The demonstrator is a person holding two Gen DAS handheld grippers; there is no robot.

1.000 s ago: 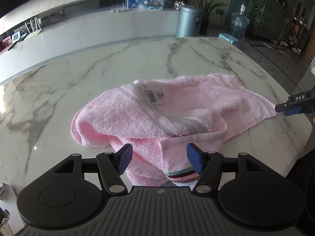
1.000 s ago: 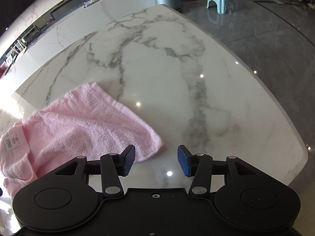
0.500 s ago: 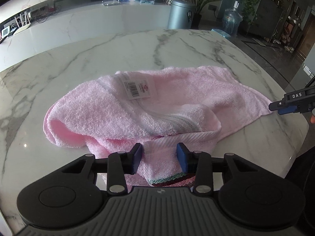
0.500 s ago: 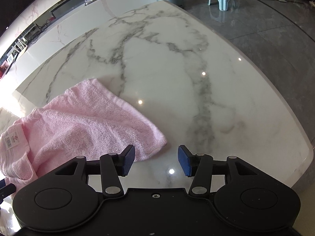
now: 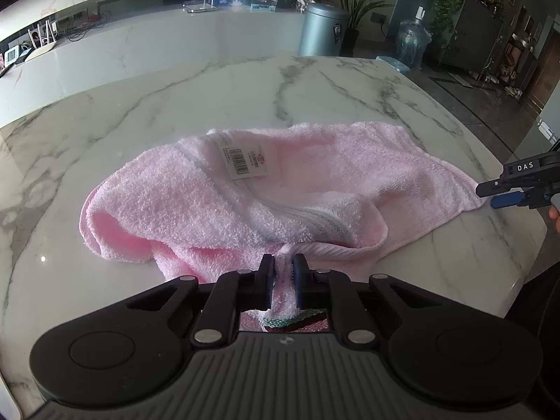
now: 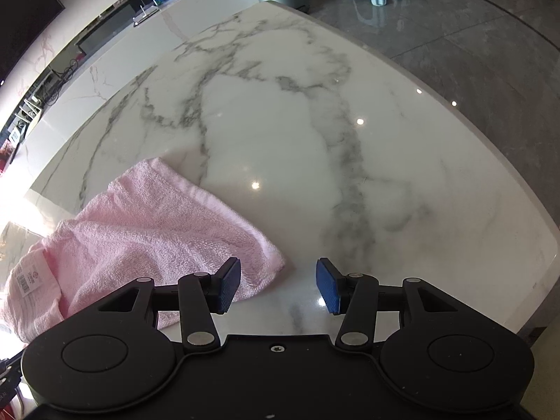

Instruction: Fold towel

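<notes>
The left gripper (image 5: 283,281) pinches a bunched fold of the pink towel (image 5: 280,189) at the marble table's (image 5: 175,105) near edge. The right gripper (image 6: 278,285) gapes wide, its left pad over the towel's right corner, near the table's right edge.

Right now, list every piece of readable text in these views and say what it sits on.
"DAS": white letters on the right gripper body, seen from the left wrist view.
Towel tag: barcode and red logo, print too small to read.
Bin label: blurred, unreadable.
</notes>
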